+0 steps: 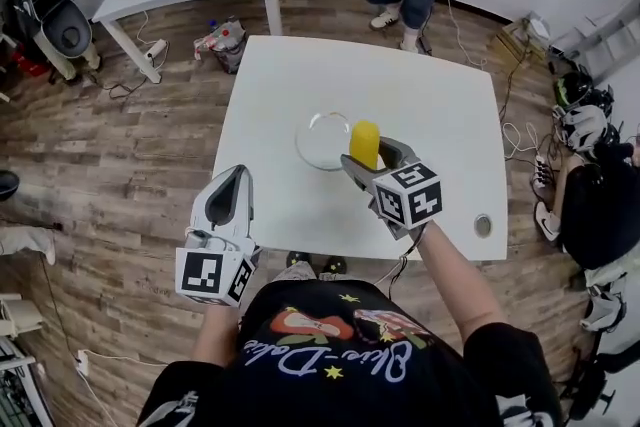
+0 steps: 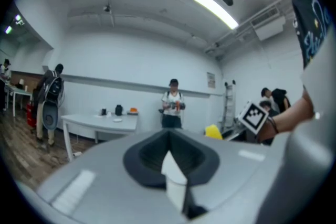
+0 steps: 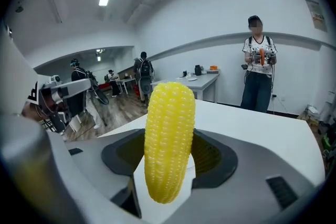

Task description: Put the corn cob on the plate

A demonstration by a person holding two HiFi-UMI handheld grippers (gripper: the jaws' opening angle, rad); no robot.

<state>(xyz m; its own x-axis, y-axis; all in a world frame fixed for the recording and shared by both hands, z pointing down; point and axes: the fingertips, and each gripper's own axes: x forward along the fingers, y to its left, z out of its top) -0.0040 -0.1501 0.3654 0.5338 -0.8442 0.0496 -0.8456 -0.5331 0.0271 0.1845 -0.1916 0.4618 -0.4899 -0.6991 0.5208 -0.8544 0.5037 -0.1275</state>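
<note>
Pinching one corn cob [image 3: 168, 139], right gripper [image 1: 370, 158] fingers hover by one plate [image 1: 301, 141]; left gripper [image 1: 236, 175] fingers pressed together.

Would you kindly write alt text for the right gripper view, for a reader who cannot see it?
The right gripper is shut on a yellow corn cob, held roughly upright between its jaws above a white table. Beyond the table a person stands facing the camera, in a bright room with a wooden floor.
</note>
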